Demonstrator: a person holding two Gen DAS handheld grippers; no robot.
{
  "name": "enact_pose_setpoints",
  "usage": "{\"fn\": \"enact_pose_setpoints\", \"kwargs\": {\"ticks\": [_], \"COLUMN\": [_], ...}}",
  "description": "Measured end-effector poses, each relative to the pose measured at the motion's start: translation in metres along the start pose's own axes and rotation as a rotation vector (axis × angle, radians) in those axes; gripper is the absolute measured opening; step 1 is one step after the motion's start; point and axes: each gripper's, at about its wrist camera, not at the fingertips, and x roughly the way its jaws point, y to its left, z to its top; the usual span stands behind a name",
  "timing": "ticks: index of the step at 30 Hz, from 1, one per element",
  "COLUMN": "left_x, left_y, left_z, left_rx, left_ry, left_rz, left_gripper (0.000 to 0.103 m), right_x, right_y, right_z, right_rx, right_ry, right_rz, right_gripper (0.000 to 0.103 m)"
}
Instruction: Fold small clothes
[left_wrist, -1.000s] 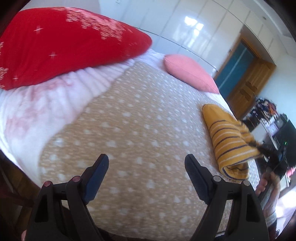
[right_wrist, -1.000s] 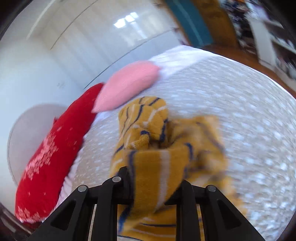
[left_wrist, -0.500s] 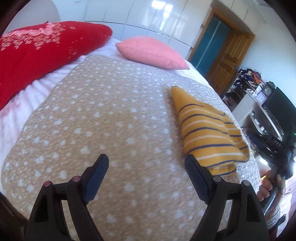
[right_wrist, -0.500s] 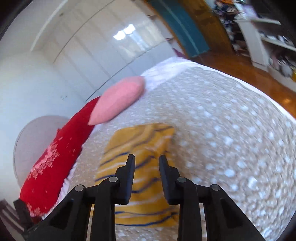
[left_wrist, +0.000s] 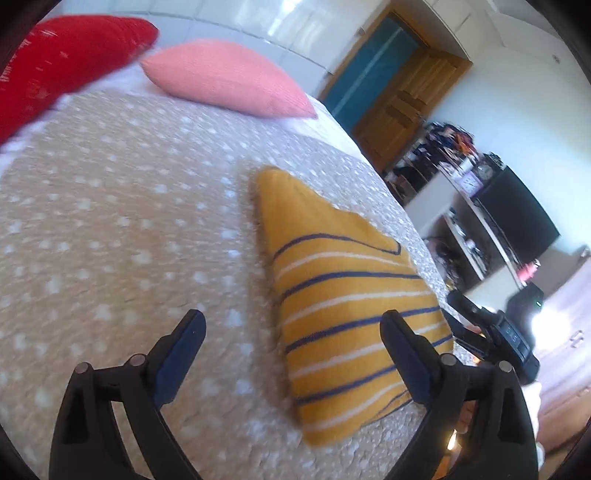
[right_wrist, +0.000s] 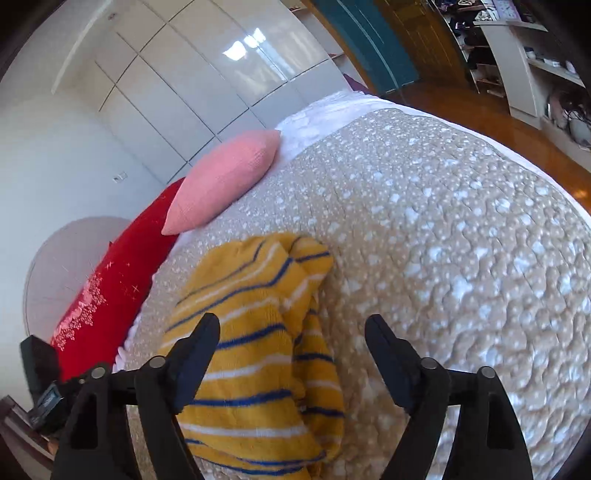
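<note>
I see the yellow striped garment lying folded on the bed's dotted beige bedspread, free of both tools. My right tool has just been spreading its jaws and they stand wide over the near end of the garment, pads clear of the cloth. My left tool has also just widened; it gapes above the garment's near edge, gripping nothing. A pink cushion and a red cushion sit at the bed's head. I can read no lettering anywhere; a small display on the other handle is blurred
</note>
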Motion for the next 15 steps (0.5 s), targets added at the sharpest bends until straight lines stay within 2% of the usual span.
{"fn": "enact_pose_setpoints", "kwargs": {"ticks": [4, 6, 8, 9, 10, 11, 13, 15], "left_x": [0.056, 0.083, 0.089, 0.089, 0.088, 0.081, 0.068, 0.050], "left_y": [0.008, 0.009, 0.003, -0.003, -0.007, -0.012, -0.017, -0.021], "left_z": [0.006, 0.001, -0.002, -0.002, -0.002, 0.001, 0.008, 0.022], "left_rx": [-0.046, -0.061, -0.045, -0.021, -0.019, -0.016, 0.002, 0.016], "left_ry": [0.136, 0.215, 0.198, 0.206, 0.214, 0.205, 0.182, 0.137], "left_rz": [-0.124, -0.205, -0.203, -0.219, -0.242, -0.215, -0.223, -0.210], "left_gripper": [0.095, 0.099, 0.102, 0.102, 0.096, 0.088, 0.082, 0.082], "right_x": [0.063, 0.084, 0.098, 0.106, 0.109, 0.111, 0.106, 0.095], "right_y": [-0.016, -0.018, -0.012, -0.008, -0.001, 0.008, 0.027, 0.049], "right_z": [0.010, 0.010, 0.012, 0.010, 0.010, 0.011, 0.018, 0.031], "right_rx": [0.070, 0.107, 0.121, 0.146, 0.152, 0.148, 0.125, 0.073], "right_ry": [0.151, 0.176, 0.198, 0.234, 0.231, 0.233, 0.216, 0.173], "right_rz": [0.083, 0.143, 0.199, 0.239, 0.237, 0.256, 0.312, 0.341], "right_gripper": [0.086, 0.088, 0.080, 0.061, 0.059, 0.057, 0.049, 0.046]}}
